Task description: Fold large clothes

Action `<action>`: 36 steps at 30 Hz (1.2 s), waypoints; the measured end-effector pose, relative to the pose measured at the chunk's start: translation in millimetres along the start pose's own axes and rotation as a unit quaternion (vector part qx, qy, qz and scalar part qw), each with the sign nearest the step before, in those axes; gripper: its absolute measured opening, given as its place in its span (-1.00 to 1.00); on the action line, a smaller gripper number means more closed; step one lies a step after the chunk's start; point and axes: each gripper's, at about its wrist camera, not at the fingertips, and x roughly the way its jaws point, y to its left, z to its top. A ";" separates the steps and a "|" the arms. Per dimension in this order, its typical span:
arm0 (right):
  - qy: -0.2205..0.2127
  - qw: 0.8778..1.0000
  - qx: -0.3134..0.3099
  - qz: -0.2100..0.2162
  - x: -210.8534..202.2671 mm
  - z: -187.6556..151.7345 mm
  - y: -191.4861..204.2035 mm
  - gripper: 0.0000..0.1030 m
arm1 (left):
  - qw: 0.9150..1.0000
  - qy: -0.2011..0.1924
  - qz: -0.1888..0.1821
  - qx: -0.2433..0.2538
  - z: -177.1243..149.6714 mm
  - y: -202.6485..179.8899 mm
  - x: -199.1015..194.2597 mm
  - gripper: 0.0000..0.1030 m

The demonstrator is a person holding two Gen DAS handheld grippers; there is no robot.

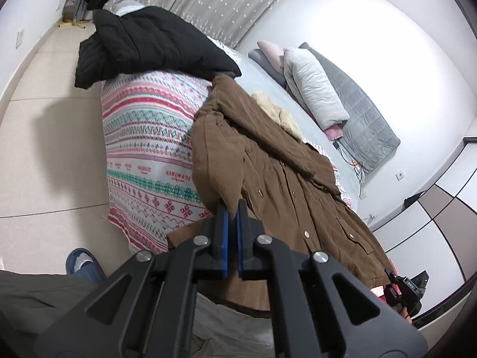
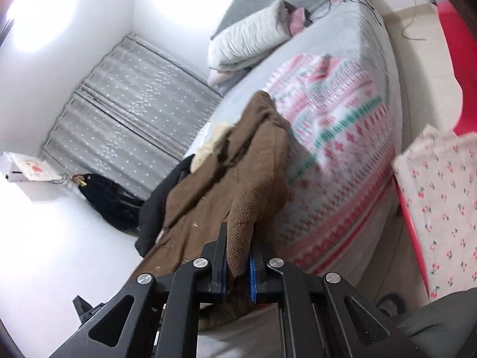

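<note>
A brown coat (image 1: 268, 164) with a cream fur collar (image 1: 280, 110) lies across the patterned blanket (image 1: 149, 137) on the bed. My left gripper (image 1: 232, 208) is shut on a thin fold at the coat's lower edge, its blue pads almost together. In the right wrist view the same brown coat (image 2: 226, 173) hangs toward the camera. There my right gripper (image 2: 238, 238) is shut on a thick bunch of its knitted-looking cuff or hem. The right-hand gripper also shows at the lower right edge of the left wrist view (image 1: 408, 289).
A black padded jacket (image 1: 149, 44) lies at the far corner of the bed. Pillows (image 1: 313, 89) and a grey quilt (image 1: 363, 119) sit at the headboard side. A cherry-print cloth (image 2: 441, 197) on a red surface is at right. A slippered foot (image 1: 83, 264) stands on the tile floor.
</note>
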 end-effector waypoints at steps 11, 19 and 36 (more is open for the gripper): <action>-0.018 0.999 -0.021 0.018 -22.2 -3.2 21.2 -0.83 | 1.000 -0.018 0.017 0.015 -8.0 -3.5 -20.6 -0.91; -0.028 1.000 -0.006 0.006 -15.0 12.4 11.5 -0.82 | 0.999 -0.006 0.038 -0.018 0.4 11.8 -0.9 -0.90; -0.057 0.997 0.040 0.037 -14.1 11.8 -1.3 -0.82 | 0.998 -0.021 0.034 -0.039 11.9 3.5 -12.0 -0.91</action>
